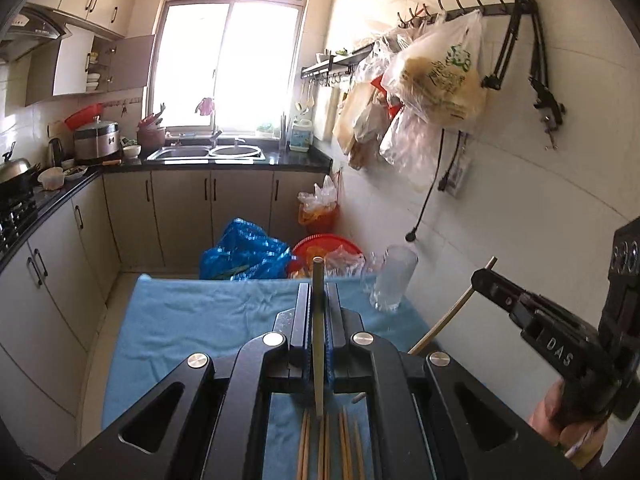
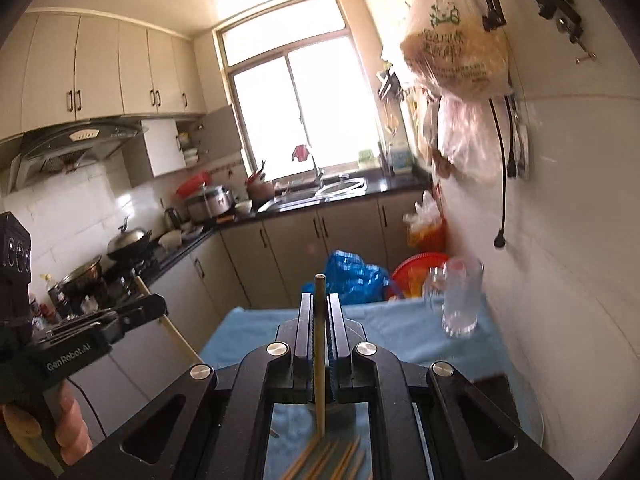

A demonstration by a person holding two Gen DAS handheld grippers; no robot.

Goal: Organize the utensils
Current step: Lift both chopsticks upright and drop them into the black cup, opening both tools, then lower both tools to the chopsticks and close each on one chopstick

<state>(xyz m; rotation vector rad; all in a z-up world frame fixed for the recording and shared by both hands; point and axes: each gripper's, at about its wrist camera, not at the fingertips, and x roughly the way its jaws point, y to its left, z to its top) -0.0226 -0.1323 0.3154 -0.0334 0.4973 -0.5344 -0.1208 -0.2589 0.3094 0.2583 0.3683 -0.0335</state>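
Above the blue cloth (image 1: 200, 320), both grippers (image 1: 319, 292) (image 2: 319, 304) clamp 1 chopstick (image 1: 318, 320) (image 2: 319, 340) each.

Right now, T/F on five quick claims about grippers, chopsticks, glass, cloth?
1. The left gripper is shut on a chopstick. True.
2. The right gripper is open and holds nothing. False: it is shut on a chopstick of its own.
3. The clear glass stands upright on the blue cloth, near the tiled wall. True.
4. The glass already holds chopsticks. False: it looks empty in both views.
5. No chopsticks are left on the cloth. False: several loose chopsticks lie on it below the grippers.
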